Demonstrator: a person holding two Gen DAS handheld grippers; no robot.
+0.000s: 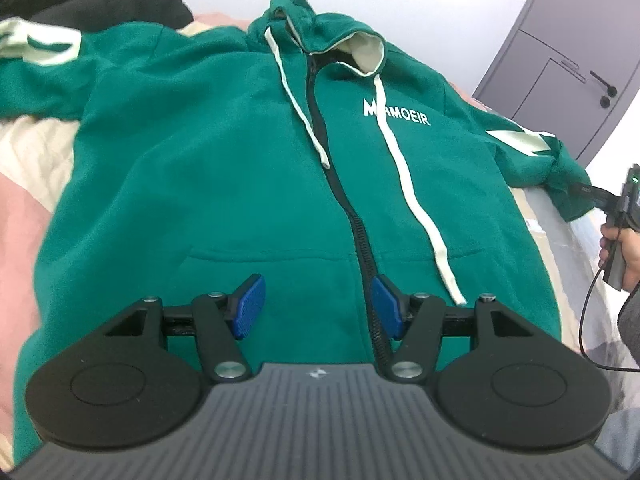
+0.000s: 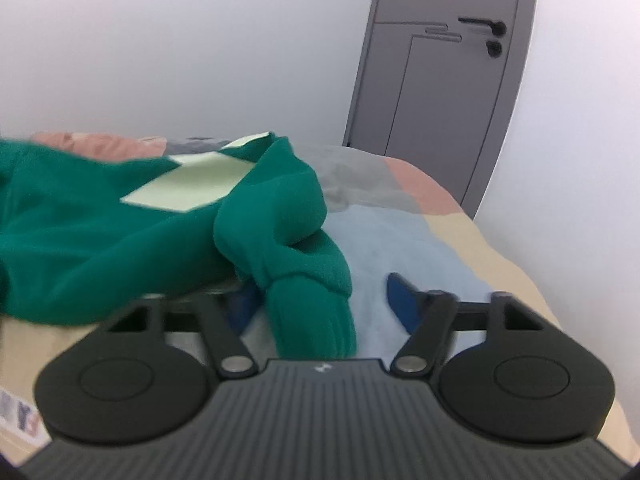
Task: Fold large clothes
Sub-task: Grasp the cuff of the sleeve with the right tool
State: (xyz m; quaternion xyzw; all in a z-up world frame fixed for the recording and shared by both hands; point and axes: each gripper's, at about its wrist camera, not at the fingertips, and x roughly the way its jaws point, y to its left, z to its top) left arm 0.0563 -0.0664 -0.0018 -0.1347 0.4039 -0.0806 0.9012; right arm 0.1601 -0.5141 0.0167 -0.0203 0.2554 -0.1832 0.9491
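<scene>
Lying face up on the bed [image 1: 32, 152], the green hoodie [image 1: 224, 168] is spread flat with its zipper [image 1: 352, 216] closed, and the right sleeve [image 2: 304, 248] is bunched near the bed's edge. The left gripper [image 1: 318, 304] hovers over the hem with its 2 fingers apart and nothing between them. The right gripper [image 2: 324, 300] has the cuff [image 2: 316, 320] between its fingers, but the right finger stands clear of the cloth, so the fingers are open and do not yet pinch it. If the person lifts now, the cuff may slip out, or only 1 layer may be caught and the sleeve would fold crooked. The left wrist view alone shows the whole hoodie and the hand [image 1: 620, 256] holding the right gripper; the right wrist view alone shows the cuff close.
</scene>
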